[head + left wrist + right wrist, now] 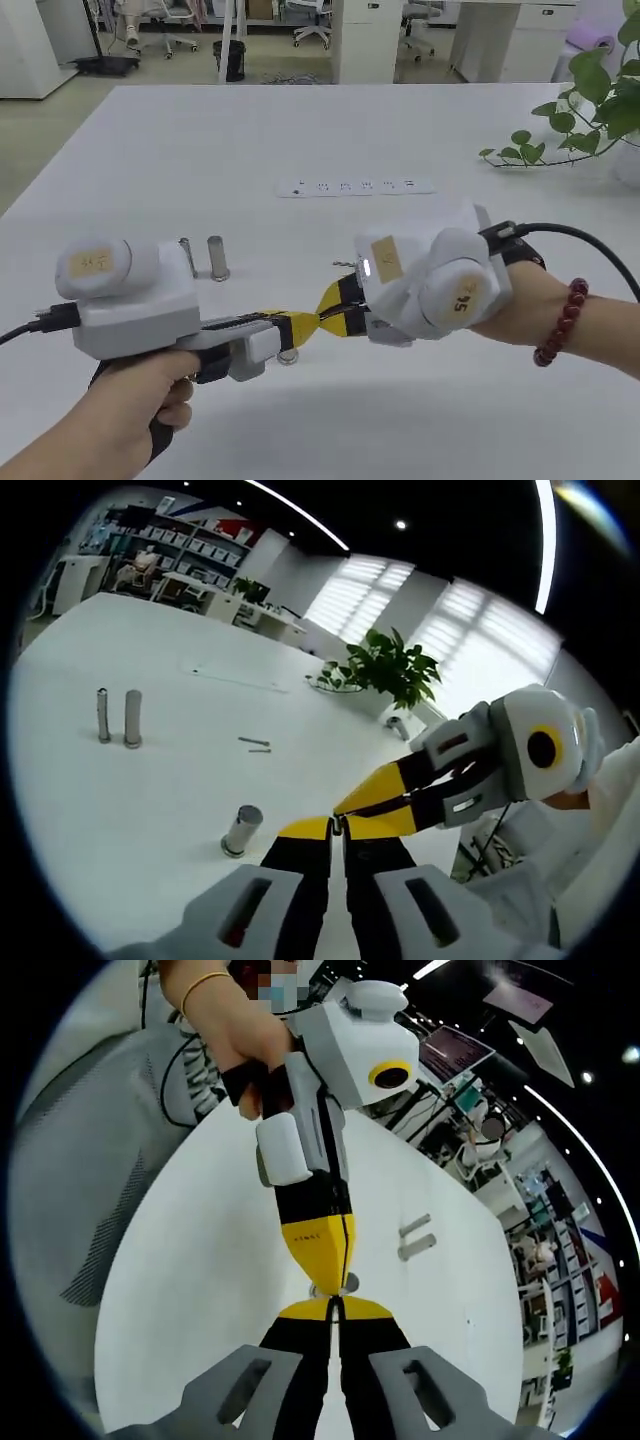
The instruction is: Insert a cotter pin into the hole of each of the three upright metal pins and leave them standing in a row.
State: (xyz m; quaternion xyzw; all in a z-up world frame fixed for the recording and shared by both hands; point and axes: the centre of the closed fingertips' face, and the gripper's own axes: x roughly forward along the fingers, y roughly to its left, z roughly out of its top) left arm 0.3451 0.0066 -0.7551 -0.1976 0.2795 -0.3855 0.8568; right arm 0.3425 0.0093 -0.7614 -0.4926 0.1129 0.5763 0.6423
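A white workbench fills the head view: a pair of upright metal pins stands well behind, and a third pin is beside the left gripper, which is tip to tip with the right gripper. In the left gripper view the jaws are pressed together. In the right gripper view they are likewise closed. Anything pinched is too small to tell.
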